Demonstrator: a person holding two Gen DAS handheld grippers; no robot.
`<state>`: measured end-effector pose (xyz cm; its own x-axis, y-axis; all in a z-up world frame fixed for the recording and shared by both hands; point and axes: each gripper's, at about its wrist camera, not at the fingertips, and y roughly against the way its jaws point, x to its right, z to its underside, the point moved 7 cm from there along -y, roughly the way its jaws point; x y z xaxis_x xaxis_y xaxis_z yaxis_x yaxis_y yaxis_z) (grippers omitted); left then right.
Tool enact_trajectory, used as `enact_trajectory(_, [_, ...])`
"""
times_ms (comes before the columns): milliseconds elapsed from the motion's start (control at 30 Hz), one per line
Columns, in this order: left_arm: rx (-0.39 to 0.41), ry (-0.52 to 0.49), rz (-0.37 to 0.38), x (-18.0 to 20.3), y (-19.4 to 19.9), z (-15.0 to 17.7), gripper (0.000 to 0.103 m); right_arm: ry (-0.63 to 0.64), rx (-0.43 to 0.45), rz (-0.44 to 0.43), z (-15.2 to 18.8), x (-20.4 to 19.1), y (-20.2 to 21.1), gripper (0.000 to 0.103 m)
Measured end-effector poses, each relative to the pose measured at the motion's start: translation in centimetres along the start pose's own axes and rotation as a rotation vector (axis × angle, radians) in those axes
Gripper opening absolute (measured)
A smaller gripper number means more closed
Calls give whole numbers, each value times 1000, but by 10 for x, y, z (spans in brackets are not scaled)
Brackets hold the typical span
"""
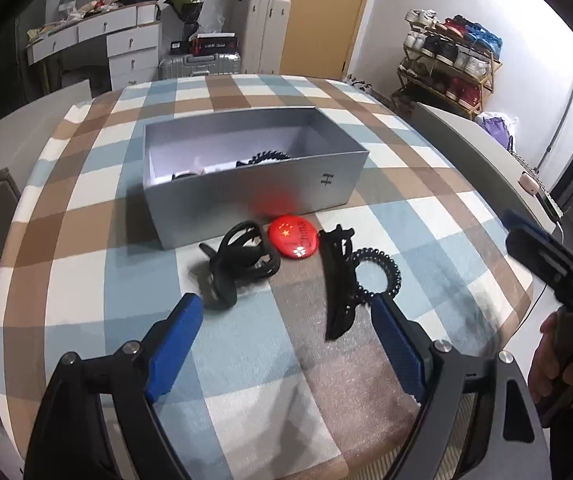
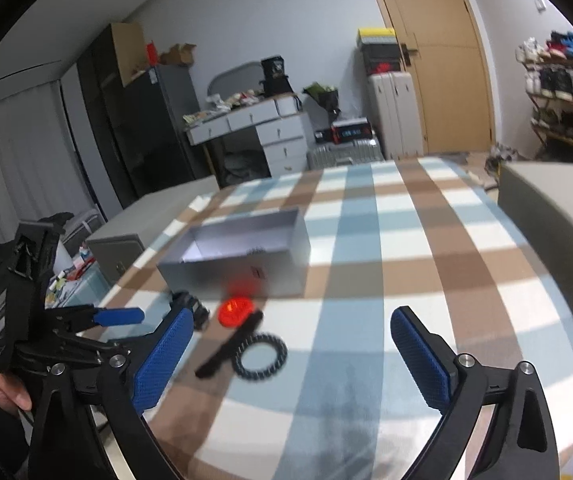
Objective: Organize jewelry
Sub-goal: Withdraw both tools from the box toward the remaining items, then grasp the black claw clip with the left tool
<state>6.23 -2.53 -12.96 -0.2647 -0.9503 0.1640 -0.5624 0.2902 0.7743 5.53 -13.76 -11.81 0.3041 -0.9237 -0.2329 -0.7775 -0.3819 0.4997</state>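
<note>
A silver open box stands on the checked tablecloth with a black coil tie and other small items inside. In front of it lie a black claw clip, a red round badge, a long black hair clip and a black spiral hair tie. My left gripper is open just short of the claw clip and long clip, nothing between its pads. My right gripper is open and empty, the hair tie lying ahead of it.
The checked tablecloth covers the table. A grey cabinet stands at the right edge and another grey cabinet at the left. A person's hand holds the right gripper. Drawers, suitcases and a shoe rack stand beyond the table.
</note>
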Motion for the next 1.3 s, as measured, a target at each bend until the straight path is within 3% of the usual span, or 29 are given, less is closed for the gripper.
enact_trajectory(333, [10, 110, -29, -33, -6, -1, 83, 48, -112, -69, 14, -22, -36, 100])
enact_trajectory(567, [-8, 161, 63, -41, -22, -11, 83, 51, -137, -95, 11, -32, -56, 100])
enact_trajectory(733, [-15, 205, 190, -34, -27, -15, 83, 50, -164, -84, 15, -30, -66, 100])
enact_trajectory(933, [-10, 206, 229, -29, -28, -19, 82, 31, -180, -73, 17, -24, -71, 100])
enact_trajectory(1000, [-18, 208, 231, -29, -29, -18, 77, 26, -179, -71, 16, -22, -71, 100])
enact_trajectory(1200, [-58, 161, 199, -30, -32, -19, 50, 30, -178, -66, 15, -22, -69, 100])
enact_trajectory(1233, [-61, 150, 193, -29, -32, -20, 39, 32, -179, -63, 15, -22, -69, 100])
enact_trajectory(1300, [-67, 147, 201, -29, -32, -20, 39, 33, -181, -57, 15, -23, -68, 100])
